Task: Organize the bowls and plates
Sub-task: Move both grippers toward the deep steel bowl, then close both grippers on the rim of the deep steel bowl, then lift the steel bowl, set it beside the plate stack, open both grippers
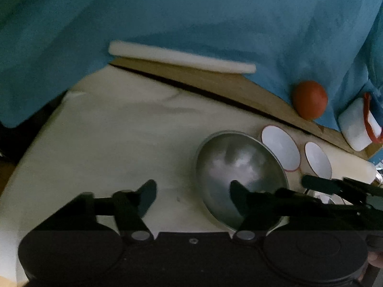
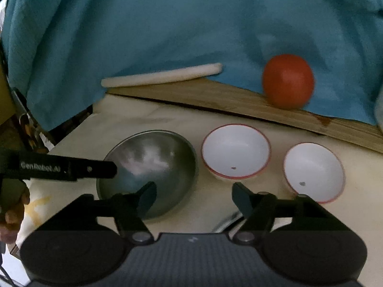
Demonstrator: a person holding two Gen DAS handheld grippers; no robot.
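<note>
While both spread wide, empty, L claw [image 1: 192, 192] & R claw [image 2: 194, 191] hover by steel bowl [image 2: 153, 165].

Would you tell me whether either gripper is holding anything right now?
Nothing is held: the left gripper and right gripper are both open, near the steel bowl.

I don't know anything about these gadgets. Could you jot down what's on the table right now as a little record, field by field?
surface: cream table with a wooden board along its far edge
metal bowl: empty, leftmost of three bowls in a row
white bowls: two red-rimmed, one in the middle, one at the right, both empty
red ball: on the board against the blue cloth
white rod: lying at the board's far edge
left gripper: jaws apart, holding nothing
right gripper: jaws apart, holding nothing
</note>
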